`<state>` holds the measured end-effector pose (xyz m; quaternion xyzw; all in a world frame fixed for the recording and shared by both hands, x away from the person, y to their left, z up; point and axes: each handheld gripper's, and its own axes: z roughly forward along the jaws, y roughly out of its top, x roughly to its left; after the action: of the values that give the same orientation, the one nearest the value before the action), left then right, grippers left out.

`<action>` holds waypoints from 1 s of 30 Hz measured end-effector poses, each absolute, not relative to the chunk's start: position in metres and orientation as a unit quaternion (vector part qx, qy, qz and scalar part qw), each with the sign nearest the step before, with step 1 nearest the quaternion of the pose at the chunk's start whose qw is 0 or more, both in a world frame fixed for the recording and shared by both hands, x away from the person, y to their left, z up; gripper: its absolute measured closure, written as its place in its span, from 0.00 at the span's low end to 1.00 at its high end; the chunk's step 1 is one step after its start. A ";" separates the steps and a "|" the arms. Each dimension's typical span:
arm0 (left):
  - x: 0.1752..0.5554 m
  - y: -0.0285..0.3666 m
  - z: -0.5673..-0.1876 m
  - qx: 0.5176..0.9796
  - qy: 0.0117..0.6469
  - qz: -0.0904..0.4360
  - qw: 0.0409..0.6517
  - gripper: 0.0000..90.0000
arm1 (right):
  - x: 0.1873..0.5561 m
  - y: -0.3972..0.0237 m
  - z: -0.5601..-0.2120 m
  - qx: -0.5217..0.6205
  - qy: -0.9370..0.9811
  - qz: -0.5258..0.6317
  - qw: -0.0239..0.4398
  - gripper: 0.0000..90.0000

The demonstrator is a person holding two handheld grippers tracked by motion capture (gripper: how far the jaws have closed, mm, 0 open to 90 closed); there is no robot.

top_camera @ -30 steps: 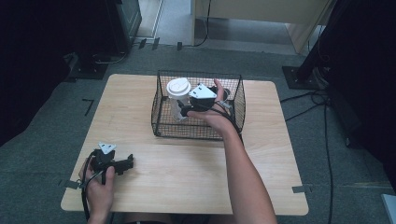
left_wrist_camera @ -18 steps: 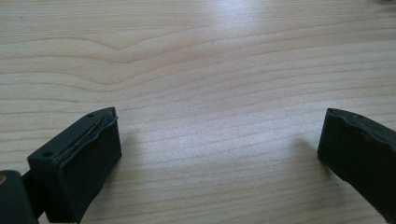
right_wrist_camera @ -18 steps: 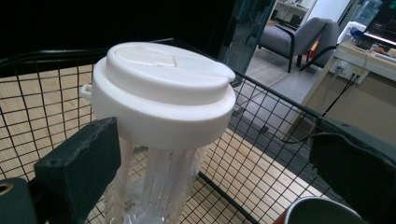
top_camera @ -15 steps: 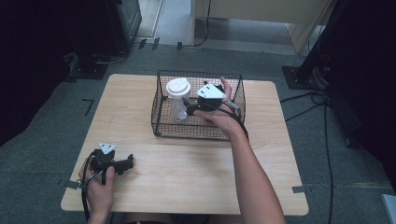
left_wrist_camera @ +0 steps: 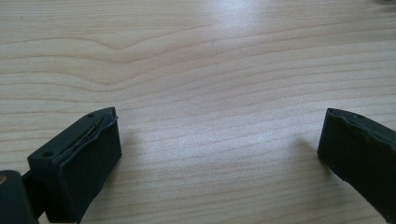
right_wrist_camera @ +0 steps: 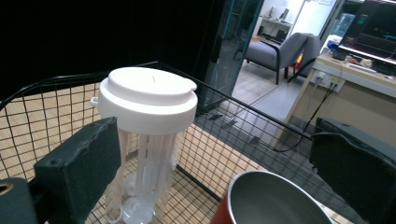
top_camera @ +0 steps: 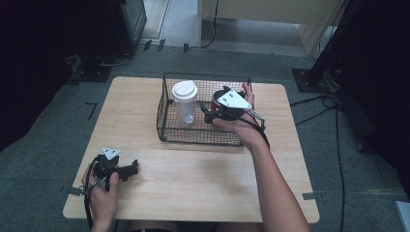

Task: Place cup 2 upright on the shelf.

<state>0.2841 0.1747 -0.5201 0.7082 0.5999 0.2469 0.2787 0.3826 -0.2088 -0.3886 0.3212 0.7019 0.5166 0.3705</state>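
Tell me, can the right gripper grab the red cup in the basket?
Probably yes. The right gripper hangs over the open-topped basket with its fingers spread wide. The red cup stands just below them, mouth up, nothing covering it. The white-lidded bottle stands close beside it, so bumping it is possible.

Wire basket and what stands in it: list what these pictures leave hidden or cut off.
- Red cup: right gripper view, bottom edge cuts off its body; high view, the right gripper and hand cover most of it.
- Clear bottle: high view, too small to tell its contents.
- Wire basket: right gripper view, near wall beyond the frame.
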 end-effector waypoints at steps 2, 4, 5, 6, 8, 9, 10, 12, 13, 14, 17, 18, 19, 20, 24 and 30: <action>0.284 0.175 -0.520 0.707 0.601 0.247 0.280 0.00 | 0.378 -0.213 -0.387 0.322 0.700 0.518 0.372 0.02; 0.284 0.175 -0.520 0.707 0.600 0.247 0.280 0.00 | 0.372 -0.218 -0.387 0.324 0.697 0.520 0.373 0.02; 0.284 0.174 -0.520 0.707 0.601 0.247 0.280 0.00 | 0.369 -0.220 -0.386 0.326 0.694 0.522 0.373 0.02; 0.284 0.174 -0.520 0.706 0.601 0.247 0.281 0.00 | 0.366 -0.223 -0.387 0.326 0.694 0.522 0.373 0.02; 0.284 0.175 -0.520 0.708 0.600 0.247 0.279 0.00 | 0.360 -0.227 -0.387 0.325 0.693 0.523 0.374 0.02; 0.284 0.175 -0.520 0.708 0.600 0.247 0.279 0.00 | 0.357 -0.230 -0.388 0.324 0.694 0.522 0.375 0.02; 0.284 0.175 -0.520 0.707 0.600 0.247 0.280 0.00 | 0.354 -0.233 -0.388 0.324 0.693 0.524 0.374 0.02; 0.284 0.175 -0.520 0.707 0.601 0.247 0.280 0.00 | 0.348 -0.239 -0.389 0.326 0.692 0.527 0.371 0.02; 0.284 0.175 -0.520 0.707 0.601 0.247 0.280 0.00 | 0.345 -0.243 -0.389 0.327 0.690 0.528 0.372 0.02; 0.284 0.175 -0.520 0.707 0.601 0.246 0.279 0.00 | 0.341 -0.246 -0.390 0.329 0.689 0.529 0.370 0.02; 0.284 0.175 -0.520 0.708 0.601 0.246 0.279 0.00 | 0.332 -0.257 -0.391 0.332 0.686 0.530 0.373 0.02; 0.284 0.175 -0.520 0.707 0.601 0.247 0.280 0.00 | 0.329 -0.261 -0.392 0.332 0.686 0.529 0.374 0.02; 0.284 0.174 -0.520 0.707 0.601 0.246 0.280 0.00 | 0.326 -0.264 -0.393 0.333 0.684 0.530 0.375 0.02; 0.284 0.174 -0.520 0.707 0.601 0.246 0.279 0.00 | 0.322 -0.268 -0.394 0.335 0.683 0.530 0.376 0.02; 0.284 0.174 -0.520 0.707 0.601 0.247 0.280 0.00 | 0.311 -0.284 -0.397 0.343 0.678 0.527 0.380 0.02; 0.284 0.174 -0.520 0.707 0.601 0.247 0.280 0.00 | 0.295 -0.310 -0.404 0.358 0.669 0.522 0.390 0.02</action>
<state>0.2841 0.1745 -0.5203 0.7071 0.6005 0.2467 0.2800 0.2955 -0.3098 -0.4037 0.3578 0.6692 0.5217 0.3899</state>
